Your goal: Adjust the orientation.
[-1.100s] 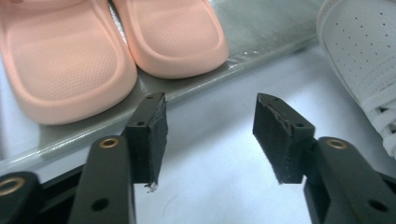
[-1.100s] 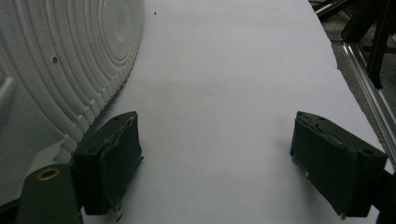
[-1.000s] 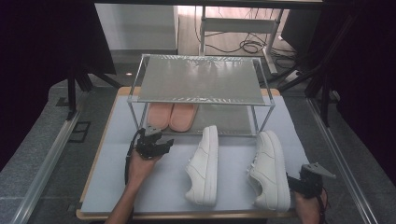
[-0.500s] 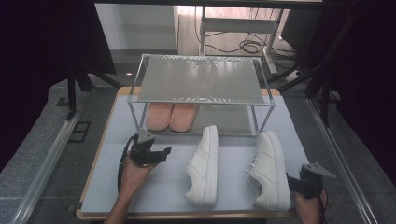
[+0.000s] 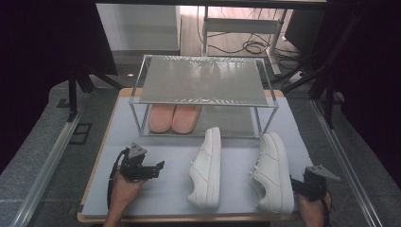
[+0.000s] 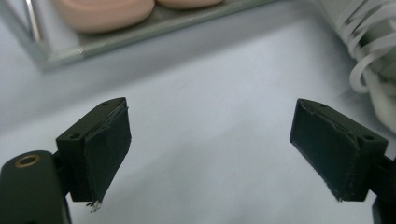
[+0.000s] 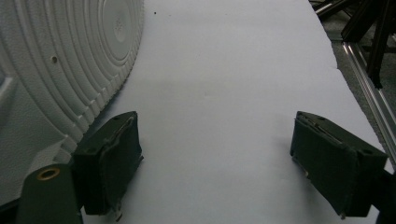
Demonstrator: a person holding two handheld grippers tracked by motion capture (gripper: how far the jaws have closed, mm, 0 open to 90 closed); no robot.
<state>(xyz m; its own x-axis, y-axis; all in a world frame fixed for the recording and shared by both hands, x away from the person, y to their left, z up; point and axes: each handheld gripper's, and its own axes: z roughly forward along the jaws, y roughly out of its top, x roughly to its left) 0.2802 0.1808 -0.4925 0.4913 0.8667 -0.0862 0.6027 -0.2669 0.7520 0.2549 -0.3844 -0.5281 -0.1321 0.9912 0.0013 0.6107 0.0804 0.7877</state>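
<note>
- The left claw (image 5: pixel 160 166) hovers low over the table (image 5: pixel 156 189), pointing sideways at the left white shoe (image 5: pixel 207 168); its jaws stand wide apart with nothing between them, and they have just been opening.
- In the left gripper view the shoe's white laces (image 6: pixel 369 60) lie ahead and to the right of the jaws, not yet between them.
- The pink slippers (image 5: pixel 173 118) sit beyond and to the left of that claw, on the lower level of the metal rack (image 5: pixel 203 81).
- The right claw (image 5: pixel 295 185) rests by the heel of the right white shoe (image 5: pixel 273 171), jaws apart and empty; in the right gripper view the ridged sole (image 7: pixel 70 60) lies just beside its left jaw, so this shoe leans on its side.
- Risk: closing on the loose laces alone would let the shoe dangle or slip out.
- Risk: a level push from the left claw could shove the left shoe into the right one.
- Risk: the tilted right shoe could tip over if its heel is nudged.
- Risk: a high lift could knock the rack's top shelf.
</note>
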